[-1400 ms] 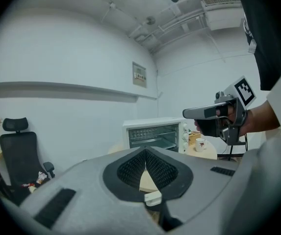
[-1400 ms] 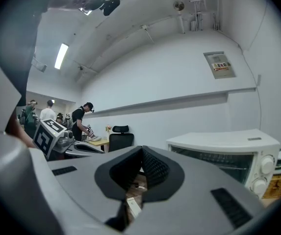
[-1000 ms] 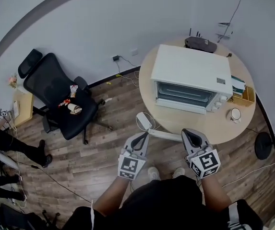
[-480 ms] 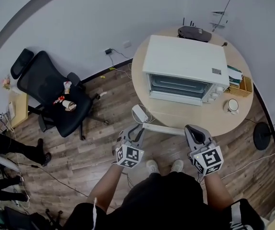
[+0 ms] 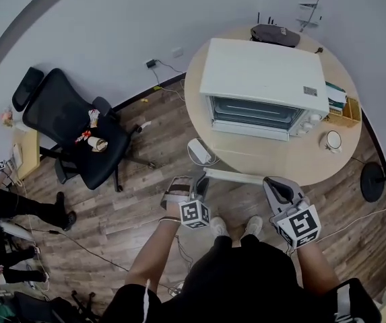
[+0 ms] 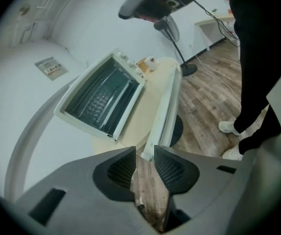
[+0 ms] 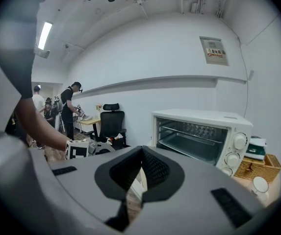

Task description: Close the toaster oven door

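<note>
Left gripper view shows the left claw [image 6: 144, 153] opening, empty, toaster oven door [image 6: 166, 104] just ahead.

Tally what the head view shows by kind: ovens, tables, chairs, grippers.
Toaster oven: 1
Round table: 1
Office chair: 1
Grippers: 2, left gripper (jaws opening, white bar end at their tips) and right gripper
Total: 5

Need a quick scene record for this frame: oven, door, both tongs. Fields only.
oven: white toaster oven on round wooden table
door: white oven door open, folded down toward the person
left tongs: opening, door's end edge just beyond the tips, not gripped
right tongs: shut, nothing between them
task: door not yet closed
</note>
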